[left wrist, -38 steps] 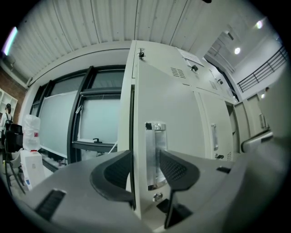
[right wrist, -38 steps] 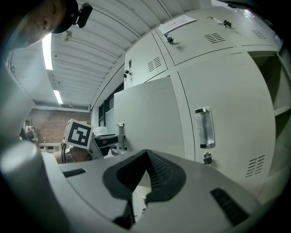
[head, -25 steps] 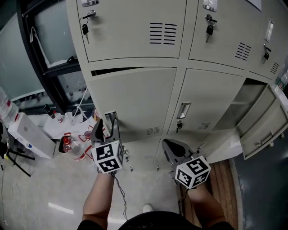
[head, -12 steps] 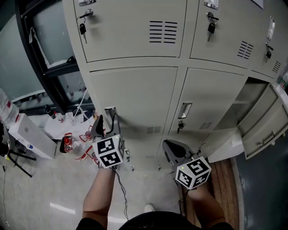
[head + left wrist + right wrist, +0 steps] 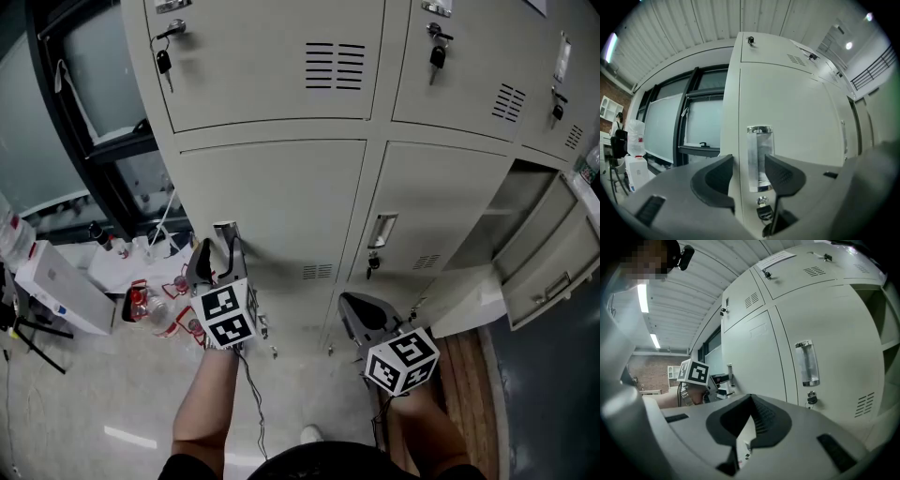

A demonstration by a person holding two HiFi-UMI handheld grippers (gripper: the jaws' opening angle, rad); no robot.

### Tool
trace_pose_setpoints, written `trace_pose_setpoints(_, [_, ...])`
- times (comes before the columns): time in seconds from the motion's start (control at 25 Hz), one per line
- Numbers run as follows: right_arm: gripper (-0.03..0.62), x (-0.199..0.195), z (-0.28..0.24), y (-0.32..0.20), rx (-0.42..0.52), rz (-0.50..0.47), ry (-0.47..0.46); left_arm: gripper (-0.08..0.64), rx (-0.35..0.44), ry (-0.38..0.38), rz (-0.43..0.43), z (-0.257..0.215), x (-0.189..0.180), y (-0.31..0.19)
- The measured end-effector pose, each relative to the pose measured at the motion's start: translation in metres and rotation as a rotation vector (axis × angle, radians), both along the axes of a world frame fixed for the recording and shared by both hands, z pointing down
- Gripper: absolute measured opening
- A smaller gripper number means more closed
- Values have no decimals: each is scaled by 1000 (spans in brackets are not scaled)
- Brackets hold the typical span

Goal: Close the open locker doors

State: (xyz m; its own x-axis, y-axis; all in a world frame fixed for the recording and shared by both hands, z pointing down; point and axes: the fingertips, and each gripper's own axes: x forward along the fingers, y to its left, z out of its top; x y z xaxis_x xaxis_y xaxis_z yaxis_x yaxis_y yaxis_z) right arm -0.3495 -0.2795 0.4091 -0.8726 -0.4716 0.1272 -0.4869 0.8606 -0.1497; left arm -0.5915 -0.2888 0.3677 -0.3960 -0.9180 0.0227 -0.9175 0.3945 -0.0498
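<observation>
Straddling an upright door handle (image 5: 759,150), the left gripper (image 5: 216,253) gapes wide, gripping nothing, while the closed, empty right gripper (image 5: 356,305) sits nearer the open locker door (image 5: 548,272), far right.

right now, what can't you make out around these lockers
- Open locker inside, head view: partly hidden by its own swung door; the right edge cuts the door.
- Left gripper, left gripper view: jaws apart astride the door handle; whether they touch it is unclear.
- Paper label on a top locker, right gripper view: print too small.
</observation>
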Motion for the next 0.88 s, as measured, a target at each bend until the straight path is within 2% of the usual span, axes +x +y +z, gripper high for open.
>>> trace_pose_setpoints(0.32, [0,-5,5,3,-9,-15,2,199,-28,-105,-88,2,-1,-3])
trace_pose_setpoints(0.88, [0,11,1,5,-13,6,-10,199,-16,-70,-63,-2,2,4])
